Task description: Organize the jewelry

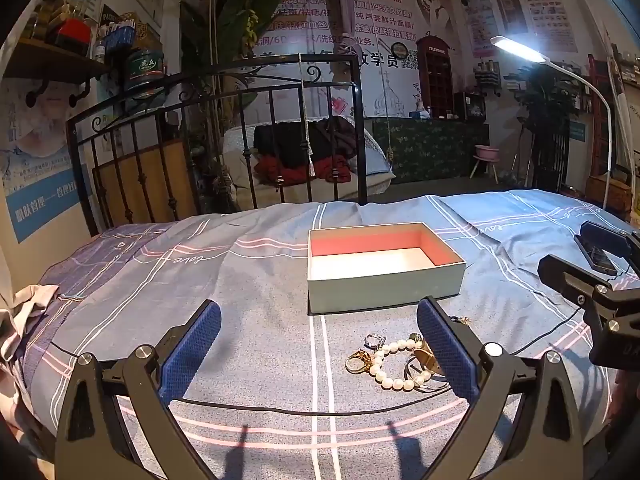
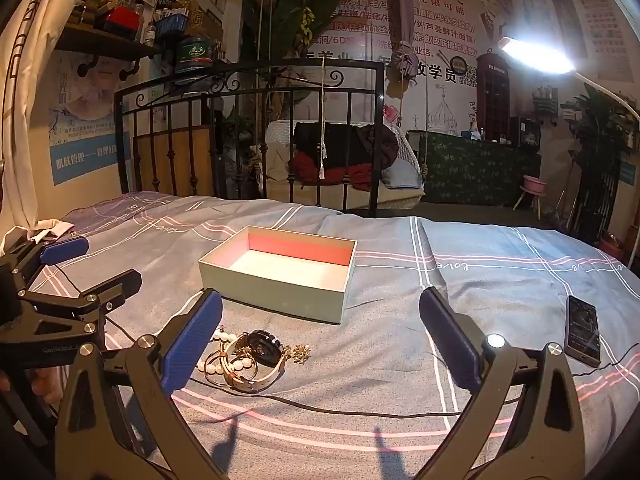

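1. The jewelry pile (image 1: 394, 360), with its pearl bracelet (image 2: 224, 354) and watch (image 2: 260, 350), lies on the bed (image 1: 240, 280) just near of the open box (image 1: 380, 264), which looks empty.
2. Left tongs (image 1: 318, 354) and right tongs (image 2: 320, 340) hover spread wide, holding nothing.
3. Judgement: sorting has not begun; next, single out one piece to lift.

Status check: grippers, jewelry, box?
Left gripper and right gripper open, empty. Jewelry pile on bedspread, box empty behind it. Black cable crosses the approach.

Jewelry (image 1: 394, 362) before box (image 1: 380, 294) on bed (image 1: 240, 280)
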A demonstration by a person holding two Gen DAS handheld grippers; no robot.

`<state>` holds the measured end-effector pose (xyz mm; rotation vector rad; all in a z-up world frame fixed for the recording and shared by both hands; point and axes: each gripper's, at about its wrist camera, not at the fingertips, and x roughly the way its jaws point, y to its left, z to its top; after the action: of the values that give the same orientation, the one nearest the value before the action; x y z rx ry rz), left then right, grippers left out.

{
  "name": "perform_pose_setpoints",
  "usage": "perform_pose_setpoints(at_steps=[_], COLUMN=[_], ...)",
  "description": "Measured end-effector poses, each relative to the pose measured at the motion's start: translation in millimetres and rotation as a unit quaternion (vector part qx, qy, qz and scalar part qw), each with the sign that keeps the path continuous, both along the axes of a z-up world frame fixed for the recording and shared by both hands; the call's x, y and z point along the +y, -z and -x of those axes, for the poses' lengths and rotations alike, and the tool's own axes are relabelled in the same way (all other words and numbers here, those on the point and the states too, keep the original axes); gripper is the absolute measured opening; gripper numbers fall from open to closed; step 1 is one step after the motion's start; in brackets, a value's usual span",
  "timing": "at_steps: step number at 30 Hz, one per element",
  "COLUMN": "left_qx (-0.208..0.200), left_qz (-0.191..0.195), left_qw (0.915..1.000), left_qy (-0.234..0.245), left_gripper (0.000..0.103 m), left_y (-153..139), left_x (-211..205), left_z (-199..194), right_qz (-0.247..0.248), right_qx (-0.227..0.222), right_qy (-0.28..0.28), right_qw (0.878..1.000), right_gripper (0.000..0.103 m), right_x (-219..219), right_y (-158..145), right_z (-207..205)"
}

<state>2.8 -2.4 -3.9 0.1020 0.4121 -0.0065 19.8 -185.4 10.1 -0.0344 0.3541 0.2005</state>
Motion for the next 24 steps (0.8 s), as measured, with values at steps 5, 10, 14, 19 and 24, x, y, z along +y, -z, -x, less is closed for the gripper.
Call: perform_pose_setpoints(at_steps=[5, 10, 14, 19, 24], left_qx=[0.008, 0.004, 0.004, -0.001, -0.009], left_qz=[0.003, 0.000, 0.007, 0.025, 0.036], left_qw=[1.0000, 1.0000, 0.9999, 0.9997, 0.9993], left_qy=[0.005, 0.008, 0.008, 0.003, 0.005], left_gripper=[0.097, 0.097, 0.097, 0.097, 0.097], left_y=[2, 3, -2, -5, -9], left_x=[1, 1, 2, 6, 8], left_z=[-1, 1, 0, 2, 4], right_qz=[0.001, 0.000, 0.001, 0.002, 0.002], right_qx=[0.000, -0.001, 0.000, -0.002, -0.001], right_qy=[-0.001, -0.001, -0.001, -0.001, -0.002], right_qw=[1.000, 1.000, 1.000, 1.000, 1.000], right_gripper=[0.097, 0.097, 0.097, 0.097, 0.097], right_x=[6, 1, 2, -1, -1], right_y=[-6, -6, -7, -7, -8], right_z=[-3, -2, -3, 6, 7])
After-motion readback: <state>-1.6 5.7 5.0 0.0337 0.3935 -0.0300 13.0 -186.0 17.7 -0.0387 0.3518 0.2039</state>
